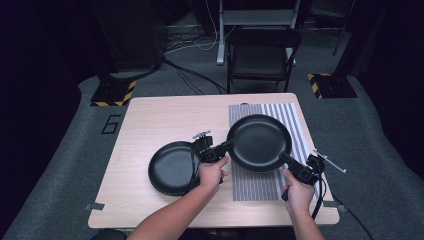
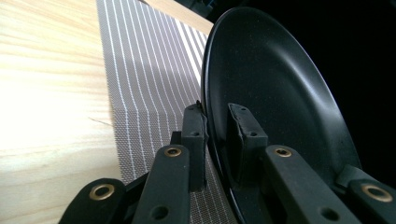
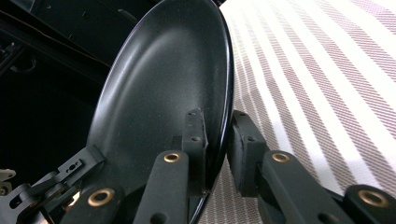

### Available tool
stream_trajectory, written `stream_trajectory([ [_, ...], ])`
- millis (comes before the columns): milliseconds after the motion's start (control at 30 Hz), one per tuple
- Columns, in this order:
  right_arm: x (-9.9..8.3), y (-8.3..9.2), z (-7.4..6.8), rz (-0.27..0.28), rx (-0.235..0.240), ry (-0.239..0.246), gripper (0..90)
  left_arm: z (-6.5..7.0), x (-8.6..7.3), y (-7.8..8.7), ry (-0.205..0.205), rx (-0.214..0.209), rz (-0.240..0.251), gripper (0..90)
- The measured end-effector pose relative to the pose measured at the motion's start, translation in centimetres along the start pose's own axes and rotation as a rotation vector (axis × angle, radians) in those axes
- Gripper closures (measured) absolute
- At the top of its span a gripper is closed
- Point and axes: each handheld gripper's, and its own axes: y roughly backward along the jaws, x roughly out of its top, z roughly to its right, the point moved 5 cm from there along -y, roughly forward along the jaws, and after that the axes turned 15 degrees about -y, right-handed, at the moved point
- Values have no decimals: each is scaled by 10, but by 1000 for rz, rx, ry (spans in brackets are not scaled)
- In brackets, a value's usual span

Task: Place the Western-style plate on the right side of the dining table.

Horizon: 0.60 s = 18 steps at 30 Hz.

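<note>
A large black plate [image 1: 259, 141] is held over the striped placemat [image 1: 294, 120], carried by both grippers. My left gripper [image 1: 227, 146] is shut on its left rim, and my right gripper [image 1: 284, 157] is shut on its near right rim. In the left gripper view the plate [image 2: 266, 79] stands edge-on with its rim pinched between the pads [image 2: 194, 135], the gripper [image 2: 215, 140] clamped on it. The right gripper view shows the same plate [image 3: 159, 79] with its rim squeezed by my right gripper [image 3: 218, 140]. A second, smaller black plate [image 1: 170, 167] lies on the wooden table [image 1: 160, 115] to the left.
The striped placemat [image 2: 144, 74] covers the right half of the table, seen again under the plate [image 3: 317, 79]. A black chair [image 1: 260, 55] stands beyond the far edge. Cables trail on the grey floor behind the table and from the right gripper.
</note>
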Motion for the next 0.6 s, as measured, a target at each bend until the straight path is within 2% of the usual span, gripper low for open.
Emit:
stream_trajectory([
  [267, 3, 2, 22, 8, -22, -8, 776, 3, -13, -16, 0, -11, -23, 778],
  [600, 11, -4, 32, 12, -34, -12, 776, 2, -15, -34, 14, -16, -26, 780],
])
